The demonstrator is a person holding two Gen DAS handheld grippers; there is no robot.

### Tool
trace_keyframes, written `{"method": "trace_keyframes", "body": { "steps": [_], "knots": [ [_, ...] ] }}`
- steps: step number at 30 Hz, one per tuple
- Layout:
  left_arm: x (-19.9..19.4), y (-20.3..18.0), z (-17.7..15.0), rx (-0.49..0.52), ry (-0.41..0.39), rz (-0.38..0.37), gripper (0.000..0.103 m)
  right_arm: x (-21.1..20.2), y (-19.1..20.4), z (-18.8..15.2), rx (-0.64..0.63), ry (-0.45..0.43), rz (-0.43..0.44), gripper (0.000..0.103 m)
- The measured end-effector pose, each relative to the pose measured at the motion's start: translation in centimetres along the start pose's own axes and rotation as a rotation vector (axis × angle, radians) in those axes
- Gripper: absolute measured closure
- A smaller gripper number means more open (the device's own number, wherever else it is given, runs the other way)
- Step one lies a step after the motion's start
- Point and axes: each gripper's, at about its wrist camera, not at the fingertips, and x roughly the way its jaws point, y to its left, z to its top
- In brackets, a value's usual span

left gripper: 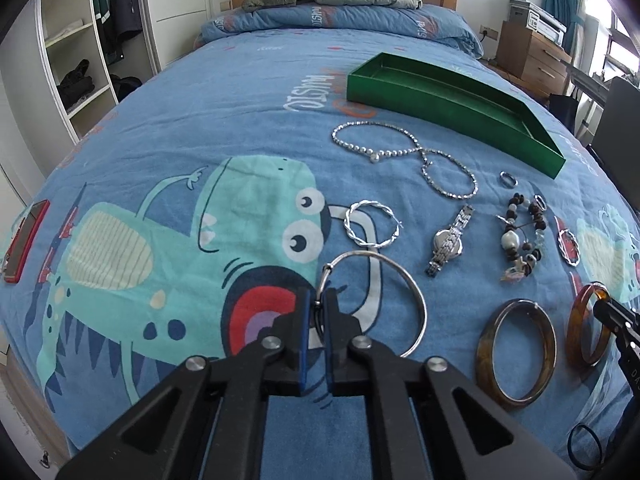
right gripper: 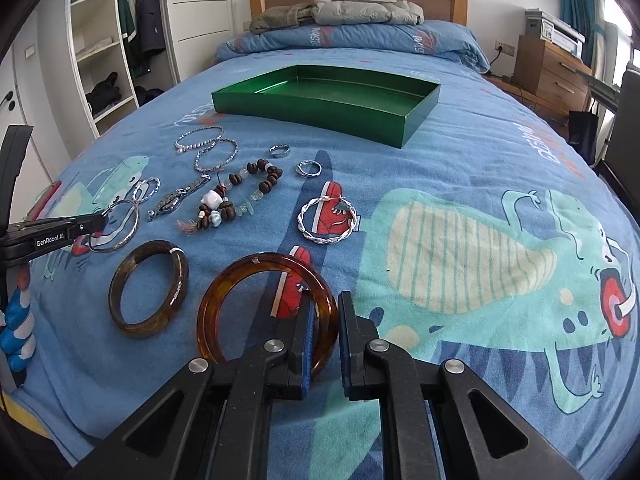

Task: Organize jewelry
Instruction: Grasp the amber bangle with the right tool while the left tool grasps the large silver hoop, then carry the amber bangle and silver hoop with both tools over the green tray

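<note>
Silver hoop (left gripper: 380, 304) is pinched in the left gripper (left gripper: 316, 300). Its pads are pressed close on the hoop's near edge, by the little clasp. The hoop looks tipped up a bit at that end; its far side seems to rest on the blue bedspread (left gripper: 200, 100).

The right gripper (right gripper: 325, 312) has its pads on each side of the amber bangle (right gripper: 264, 308) rim. There is a gap by the right pad, so it is not squeezed tight yet.

So the pick-up step is on, I think. Next, the right pads need to close, then both rings must be lifted and carried forward to the green tray (right gripper: 312, 114), which sits far up the bed with nothing in it that I can see.

The tray's long side runs left to right in the right view. Other jewelry lies between, so lift high.
</note>
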Motion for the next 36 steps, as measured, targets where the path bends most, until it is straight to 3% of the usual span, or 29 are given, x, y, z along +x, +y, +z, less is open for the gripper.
{"method": "trace_keyframes", "body": {
  "steps": [12,20,28,36],
  "knots": [
    [-7.7,1.5,-0.5,0.016,-0.114,0.03,0.098,-7.7,1.5,0.2,-0.028,-0.132,-0.021,0.092],
    [-10.0,1.5,3.1,0.015,-0.18,-0.01,0.098,-11.0,-0.6,3.1,-0.003,-0.223,-0.062,0.092],
    [-7.1,-0.8,10.1,0.021,-0.216,-0.059,0.098,-9.4,-3.6,10.7,0.008,-0.307,-0.097,0.092],
    [0.5,-5.3,17.7,0.044,-0.191,-0.103,0.098,-0.9,-5.7,17.9,0.043,-0.282,-0.094,0.092]
  ]
}}
